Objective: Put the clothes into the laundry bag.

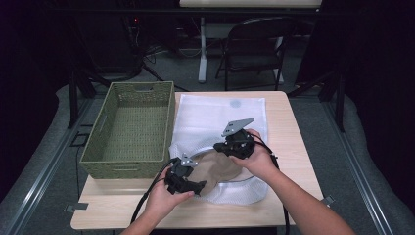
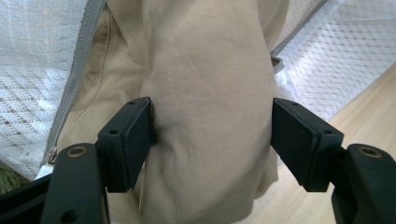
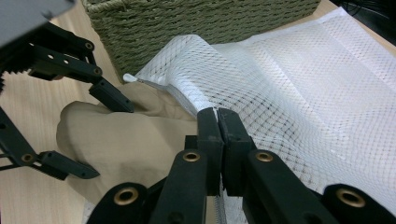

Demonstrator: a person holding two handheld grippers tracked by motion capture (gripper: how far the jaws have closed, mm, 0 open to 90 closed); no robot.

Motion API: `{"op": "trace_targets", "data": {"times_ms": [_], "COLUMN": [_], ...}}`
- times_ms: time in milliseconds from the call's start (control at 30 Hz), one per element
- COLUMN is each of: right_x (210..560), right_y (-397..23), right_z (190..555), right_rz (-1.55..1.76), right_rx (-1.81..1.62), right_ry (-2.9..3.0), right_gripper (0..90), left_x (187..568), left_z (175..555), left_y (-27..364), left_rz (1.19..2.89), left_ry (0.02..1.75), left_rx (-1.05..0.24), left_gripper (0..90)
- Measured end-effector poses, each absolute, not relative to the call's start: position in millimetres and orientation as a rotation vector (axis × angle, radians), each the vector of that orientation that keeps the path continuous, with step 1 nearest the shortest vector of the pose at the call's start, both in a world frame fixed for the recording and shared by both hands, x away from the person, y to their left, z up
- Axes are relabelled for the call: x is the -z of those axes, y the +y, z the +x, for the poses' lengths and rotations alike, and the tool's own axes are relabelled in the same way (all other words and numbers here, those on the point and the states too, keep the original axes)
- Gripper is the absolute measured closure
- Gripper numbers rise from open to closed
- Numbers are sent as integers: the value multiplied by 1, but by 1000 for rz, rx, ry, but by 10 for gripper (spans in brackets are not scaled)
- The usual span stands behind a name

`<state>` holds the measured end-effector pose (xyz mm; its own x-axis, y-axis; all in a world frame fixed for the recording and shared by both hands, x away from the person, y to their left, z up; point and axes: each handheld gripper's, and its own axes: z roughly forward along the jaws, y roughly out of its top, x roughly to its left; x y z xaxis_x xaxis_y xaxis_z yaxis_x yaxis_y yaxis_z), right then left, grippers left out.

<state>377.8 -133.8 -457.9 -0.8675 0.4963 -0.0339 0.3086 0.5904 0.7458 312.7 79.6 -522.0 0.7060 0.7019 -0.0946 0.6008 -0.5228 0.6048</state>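
From above, your left gripper (image 1: 188,183) and right gripper (image 1: 235,145) meet at the beige cloth (image 1: 220,169) in the white mesh bag (image 1: 215,117) on the table (image 1: 288,147), beside the woven basket (image 1: 129,129). Your left gripper view: jaws apart astride the cloth (image 2: 205,93). Your right gripper view: jaws pinched on the bag's edge (image 3: 196,100).

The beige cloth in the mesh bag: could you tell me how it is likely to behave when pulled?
The beige cloth looks soft and creased, so probably floppy. It likely drags the thin mesh bag along unless that stays pinned.
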Motion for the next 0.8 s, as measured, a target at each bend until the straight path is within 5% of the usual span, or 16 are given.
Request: {"op": "trace_targets", "data": {"times_ms": [333,800], "right_x": [458,457], "right_y": [-133,-129], "right_z": [377,375], "right_rz": [660,641], "right_rx": [-1137,-1138], "right_ry": [2588,2599], "right_gripper": [883,884], "left_x": [535,528], "left_z": [319,322], "left_y": [79,79], "left_rz": [2307,2314], "left_ry": [1017,1047], "left_rx": [-196,-190], "left_gripper": [332,593]}}
